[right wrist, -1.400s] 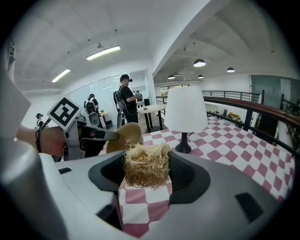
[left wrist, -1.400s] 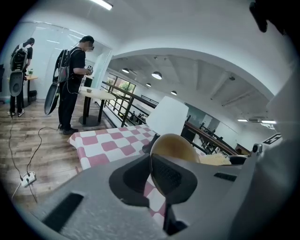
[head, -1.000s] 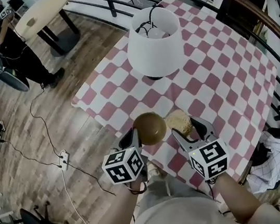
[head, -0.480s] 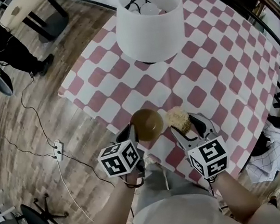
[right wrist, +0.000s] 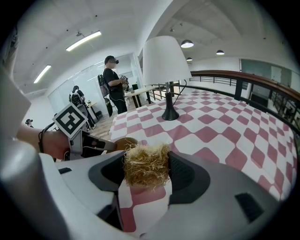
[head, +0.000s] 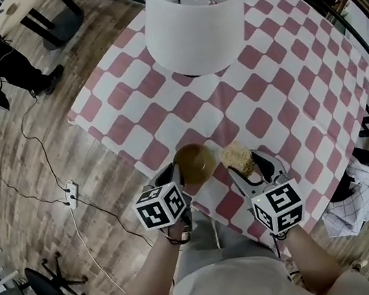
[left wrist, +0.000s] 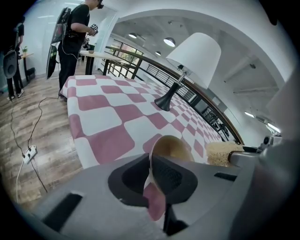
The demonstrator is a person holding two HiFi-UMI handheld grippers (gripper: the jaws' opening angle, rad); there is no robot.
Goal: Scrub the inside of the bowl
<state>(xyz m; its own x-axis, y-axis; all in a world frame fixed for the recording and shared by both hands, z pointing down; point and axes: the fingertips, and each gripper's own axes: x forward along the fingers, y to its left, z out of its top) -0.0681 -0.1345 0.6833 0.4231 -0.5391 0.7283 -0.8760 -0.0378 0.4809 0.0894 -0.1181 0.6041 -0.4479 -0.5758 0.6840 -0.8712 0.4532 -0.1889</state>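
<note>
A brown bowl [head: 194, 162] hangs tilted over the near edge of the checked table [head: 280, 93]. My left gripper [head: 178, 177] is shut on the bowl's rim. In the left gripper view the thin rim [left wrist: 151, 165] runs between the two pads, and the bowl's tan inside [left wrist: 174, 147] faces right. A straw-coloured fibrous scrubber [head: 238, 160] sits just right of the bowl, with my right gripper [head: 247, 171] shut on it. In the right gripper view the scrubber [right wrist: 146, 164] fills the gap between the jaws, and the bowl [right wrist: 123, 142] shows to its left. Bowl and scrubber are a small gap apart.
A lamp with a big white shade [head: 195, 16] stands mid-table on a black base [right wrist: 169, 114]. A dark railing [head: 363, 45] runs along the table's right. On the wooden floor to the left lie a power strip [head: 71, 193] and its cable. A person [right wrist: 114, 84] stands far off.
Both grippers have sunk toward the table's near edge, still carrying the bowl and the scrubber. The gap between bowl and scrubber is about the same.
</note>
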